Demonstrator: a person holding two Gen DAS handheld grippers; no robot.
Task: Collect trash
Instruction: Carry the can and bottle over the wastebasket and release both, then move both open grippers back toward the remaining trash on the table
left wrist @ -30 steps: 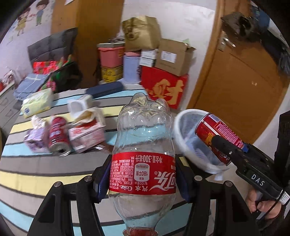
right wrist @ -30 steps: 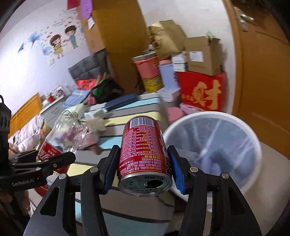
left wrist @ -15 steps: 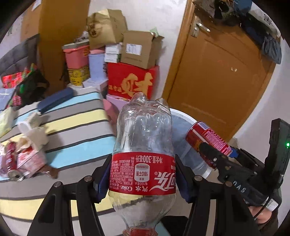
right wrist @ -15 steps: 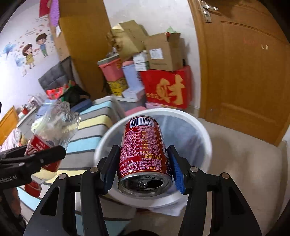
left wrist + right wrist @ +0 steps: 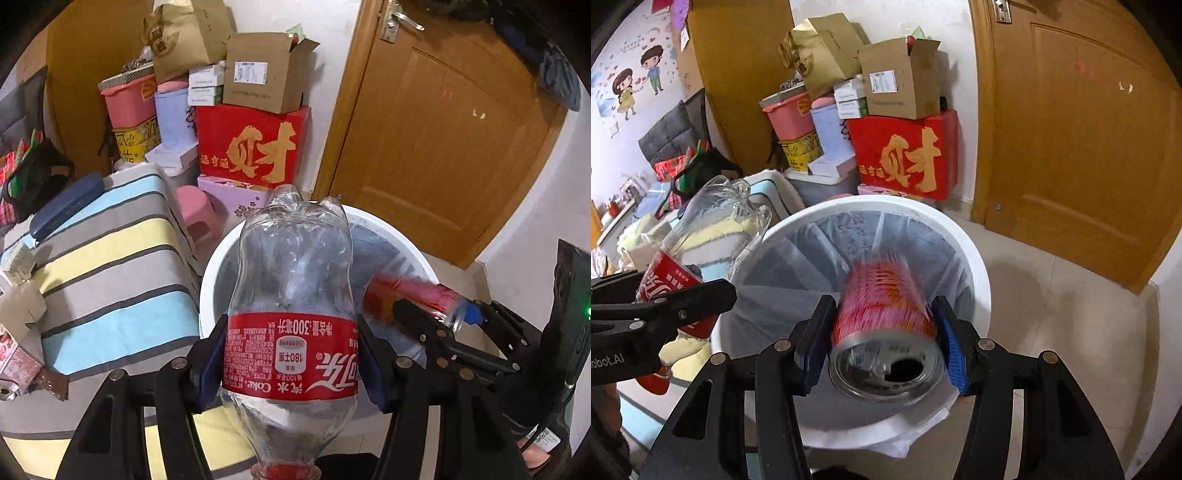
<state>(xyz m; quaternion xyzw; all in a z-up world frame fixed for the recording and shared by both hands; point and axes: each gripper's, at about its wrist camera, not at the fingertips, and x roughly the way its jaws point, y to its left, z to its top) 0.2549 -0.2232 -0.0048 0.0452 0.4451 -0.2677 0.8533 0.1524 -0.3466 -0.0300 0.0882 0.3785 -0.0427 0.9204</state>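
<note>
— Red can is blurring between the fingers of your right gripper, and that is new: a second ago it was sharp and sitting off to the side of the white bin; now you are holding it right over the bin's lined mouth.

— And the left side?

— You are clamping the clear plastic bottle across its red label with the left gripper, cap end toward you. It has swung over from the striped bed and is now hanging above the bin's near rim.

— Is the right one letting go yet?

— Its fingers are standing about as wide as the can, and the pads are looking as if they are touching its sides. I cannot tell from the smear whether the can is slipping.

— What does it mean for the job?

— Both pieces are now placed over the bin, so you are probably at the drop. More litter, a carton among it, is lying back on the bed, well away from the bin.
</note>
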